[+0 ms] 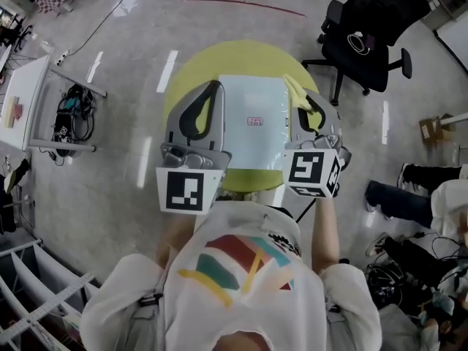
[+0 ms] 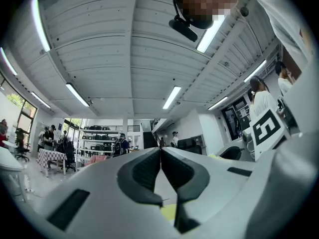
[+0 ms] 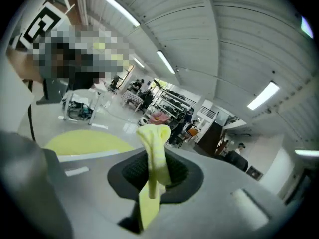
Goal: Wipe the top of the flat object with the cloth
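Flat object (image 1: 252, 104), pale and rectangular, lies on the round yellow surface (image 1: 186, 75) between the 2 tools; its near edge is hidden behind them. Small red label (image 1: 254, 121) at its middle, print too small to read. Cloth (image 3: 154, 153), yellow, is pinched in the right hand-held gripper (image 3: 155, 158), one end bunched above the jaws, the other hanging below. Left hand-held gripper (image 2: 160, 153) is clenched with nothing between its jaws, at the object's left edge. Both point away from the person, side by side.
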The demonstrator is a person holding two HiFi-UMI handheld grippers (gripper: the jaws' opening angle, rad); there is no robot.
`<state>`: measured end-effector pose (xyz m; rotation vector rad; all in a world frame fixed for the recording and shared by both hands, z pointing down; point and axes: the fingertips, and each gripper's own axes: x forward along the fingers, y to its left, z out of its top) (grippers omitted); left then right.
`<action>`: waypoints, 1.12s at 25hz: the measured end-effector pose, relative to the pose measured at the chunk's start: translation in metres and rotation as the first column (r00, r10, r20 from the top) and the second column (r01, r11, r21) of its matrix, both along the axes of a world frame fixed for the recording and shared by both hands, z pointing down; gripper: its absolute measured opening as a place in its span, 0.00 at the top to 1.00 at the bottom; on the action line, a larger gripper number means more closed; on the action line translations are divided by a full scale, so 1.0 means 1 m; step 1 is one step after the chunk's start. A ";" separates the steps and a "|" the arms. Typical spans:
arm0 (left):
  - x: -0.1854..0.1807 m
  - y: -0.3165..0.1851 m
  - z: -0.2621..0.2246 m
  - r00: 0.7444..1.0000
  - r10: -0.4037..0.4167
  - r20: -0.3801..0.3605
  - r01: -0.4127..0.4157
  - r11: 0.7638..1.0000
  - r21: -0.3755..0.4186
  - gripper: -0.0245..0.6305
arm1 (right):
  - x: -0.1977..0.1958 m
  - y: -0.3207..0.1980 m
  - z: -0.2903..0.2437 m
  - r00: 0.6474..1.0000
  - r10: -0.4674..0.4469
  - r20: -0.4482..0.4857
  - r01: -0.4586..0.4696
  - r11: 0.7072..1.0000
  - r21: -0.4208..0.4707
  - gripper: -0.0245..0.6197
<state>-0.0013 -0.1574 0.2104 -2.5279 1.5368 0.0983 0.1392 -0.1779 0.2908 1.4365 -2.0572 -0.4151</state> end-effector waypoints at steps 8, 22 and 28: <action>-0.019 -0.004 0.012 0.999 -0.051 -0.003 0.051 0.999 -0.016 0.94 | 0.001 -0.076 0.075 0.931 -0.165 -0.326 0.103 0.974 -0.199 0.92; -0.029 -0.007 0.033 0.995 -0.068 0.077 0.069 0.997 -0.013 0.94 | 0.001 -0.141 0.197 0.794 -0.334 -0.508 0.105 0.899 -0.426 0.92; -0.031 -0.005 0.039 0.992 -0.080 0.100 0.083 0.996 -0.027 0.94 | 0.004 -0.148 0.237 0.756 -0.401 -0.518 0.082 0.842 -0.532 0.92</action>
